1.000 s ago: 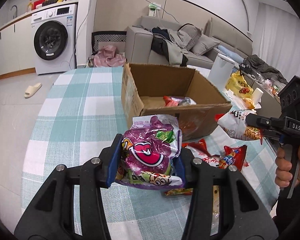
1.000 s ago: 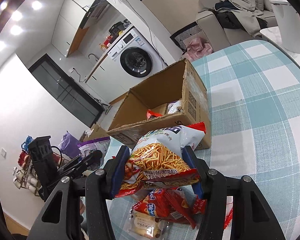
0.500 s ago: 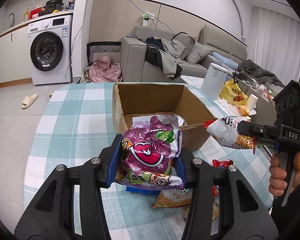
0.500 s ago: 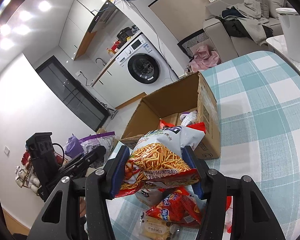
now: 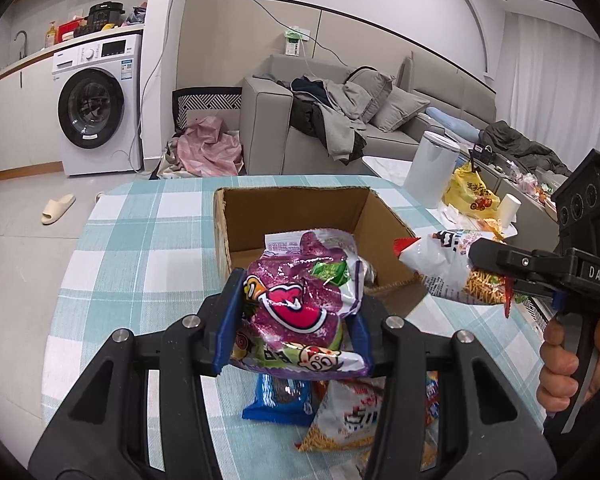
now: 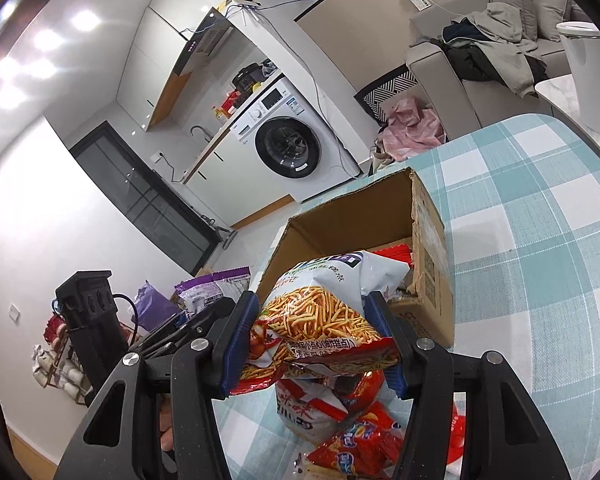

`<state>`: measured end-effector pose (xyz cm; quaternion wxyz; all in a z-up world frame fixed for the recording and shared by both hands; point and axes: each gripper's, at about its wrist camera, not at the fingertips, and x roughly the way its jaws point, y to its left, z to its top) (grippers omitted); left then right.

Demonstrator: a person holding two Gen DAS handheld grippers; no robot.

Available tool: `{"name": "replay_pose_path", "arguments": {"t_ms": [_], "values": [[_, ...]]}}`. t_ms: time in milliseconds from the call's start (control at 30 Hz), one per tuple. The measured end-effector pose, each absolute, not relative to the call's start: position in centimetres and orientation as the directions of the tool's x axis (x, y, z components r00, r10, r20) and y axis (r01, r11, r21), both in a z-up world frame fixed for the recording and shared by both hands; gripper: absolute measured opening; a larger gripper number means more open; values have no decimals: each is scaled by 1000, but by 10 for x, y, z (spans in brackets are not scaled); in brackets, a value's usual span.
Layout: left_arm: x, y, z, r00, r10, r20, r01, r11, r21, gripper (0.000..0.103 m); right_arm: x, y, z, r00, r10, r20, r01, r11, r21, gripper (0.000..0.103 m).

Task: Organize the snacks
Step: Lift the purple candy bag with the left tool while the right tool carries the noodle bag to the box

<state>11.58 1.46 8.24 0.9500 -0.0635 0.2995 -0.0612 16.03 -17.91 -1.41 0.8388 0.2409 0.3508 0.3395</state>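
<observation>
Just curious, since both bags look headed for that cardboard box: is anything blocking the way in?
Nothing visible does. The open-topped brown cardboard box has no lid or flaps over it. The left tool holds the shiny purple snack bag at its near edge; the right tool holds the white and orange snack-stick bag beside it.

Bright, even indoor light; ceiling spots blow out w/ glare top-left. Heavy fisheye bend + dark vignette at edges. Sharp overall.

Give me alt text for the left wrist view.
The left hand-held gripper grips a purple snack bag before an open cardboard box on a checked tablecloth. At right, the right hand-held gripper holds a noodle-snack bag.
</observation>
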Motion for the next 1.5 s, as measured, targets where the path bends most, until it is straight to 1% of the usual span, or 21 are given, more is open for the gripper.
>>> {"name": "replay_pose_path", "arguments": {"t_ms": [533, 633, 867, 1200, 1367, 1433, 1467, 1500], "values": [[173, 0, 67, 793, -129, -596, 64, 990, -128, 44, 193, -161, -17, 529, 704, -474, -358, 691, 628, 56], [180, -3, 63, 793, -111, -599, 60, 993, -105, 44, 199, -158, -19, 529, 700, -479, -353, 695, 626, 56], [190, -8, 61, 792, -117, -599, 70, 992, -100, 44, 212, -149, -21, 521, 691, -501, -344, 707, 618, 56], [209, -18, 49, 772, -114, -625, 78, 993, -84, 44, 228, -139, -27, 524, 667, -529, -327, 731, 598, 57], [206, -13, 52, 788, -113, -605, 72, 993, -92, 45, 228, -141, -22, 541, 661, -520, -334, 736, 588, 58], [202, -10, 55, 788, -120, -604, 70, 992, -104, 51, 225, -142, -18, 552, 658, -512, -347, 740, 577, 59], [201, -9, 56, 788, -120, -604, 70, 992, -107, 59, 224, -143, -17, 554, 657, -511, -353, 742, 570, 59], [198, -8, 58, 790, -119, -601, 68, 992, -106, 67, 224, -143, -16, 555, 656, -511, -356, 743, 566, 62]]}}
